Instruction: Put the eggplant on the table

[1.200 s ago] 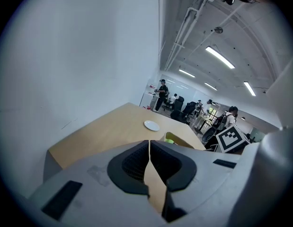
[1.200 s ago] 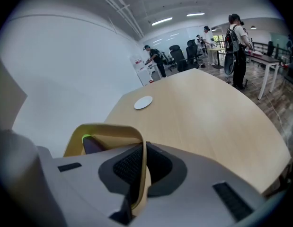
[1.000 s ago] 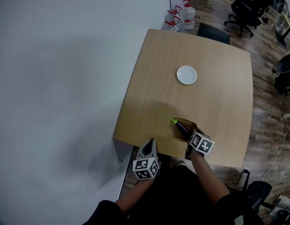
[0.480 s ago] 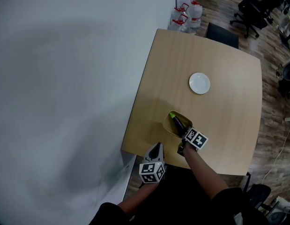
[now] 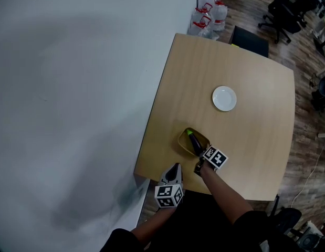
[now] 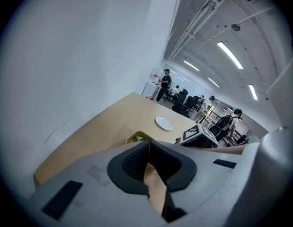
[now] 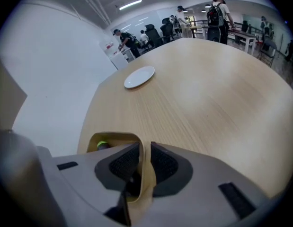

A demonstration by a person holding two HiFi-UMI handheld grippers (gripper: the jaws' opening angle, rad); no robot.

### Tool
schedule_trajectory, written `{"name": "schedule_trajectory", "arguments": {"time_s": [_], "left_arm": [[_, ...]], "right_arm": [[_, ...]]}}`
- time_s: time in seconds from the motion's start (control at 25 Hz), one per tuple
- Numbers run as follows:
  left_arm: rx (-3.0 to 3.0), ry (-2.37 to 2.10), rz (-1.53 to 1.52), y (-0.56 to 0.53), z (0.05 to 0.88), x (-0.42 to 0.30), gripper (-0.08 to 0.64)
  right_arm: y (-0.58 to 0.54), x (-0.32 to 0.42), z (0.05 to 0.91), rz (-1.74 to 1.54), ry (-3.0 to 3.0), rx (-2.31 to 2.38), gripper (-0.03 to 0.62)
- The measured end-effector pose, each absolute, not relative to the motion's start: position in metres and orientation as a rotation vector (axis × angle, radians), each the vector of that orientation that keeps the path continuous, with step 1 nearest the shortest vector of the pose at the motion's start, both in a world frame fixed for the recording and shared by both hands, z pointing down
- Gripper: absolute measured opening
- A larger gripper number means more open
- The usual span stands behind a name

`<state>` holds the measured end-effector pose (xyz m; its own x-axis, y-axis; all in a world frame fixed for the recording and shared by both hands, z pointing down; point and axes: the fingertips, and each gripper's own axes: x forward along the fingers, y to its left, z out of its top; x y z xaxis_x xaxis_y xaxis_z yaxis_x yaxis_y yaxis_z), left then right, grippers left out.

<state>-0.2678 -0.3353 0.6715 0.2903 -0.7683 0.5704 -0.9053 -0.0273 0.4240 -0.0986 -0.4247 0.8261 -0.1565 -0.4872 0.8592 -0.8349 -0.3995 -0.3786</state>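
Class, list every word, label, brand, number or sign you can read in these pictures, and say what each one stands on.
No text here can be read.
Left marker cube and right marker cube: black-and-white square patterns only, no letters or numbers.
Water bottles: any label is too small to read.
White plate and table: no print shows.

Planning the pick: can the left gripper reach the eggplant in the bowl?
Probably yes: the eggplant lies uncovered in the open bowl, nothing between it and the left gripper, whose fingers are shut.
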Motion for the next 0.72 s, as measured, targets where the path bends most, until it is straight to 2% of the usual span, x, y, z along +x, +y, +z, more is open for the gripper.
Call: {"name": "schedule_trajectory", "arguments": {"time_s": [0.48,0.72], "left_arm": [[1.901,-1.487,0.237,-0.33,0.658,-0.233,0.02],[1.933,-1.513,0.225,-0.308,0.649,-0.212,0.02]], "right_arm": [[-0.404,-0.107,0.795,1.655,-1.707,1.535,0.167],[-0.385,-0.116,0.749,1.551,-1.96,1.371,0.181]]}}
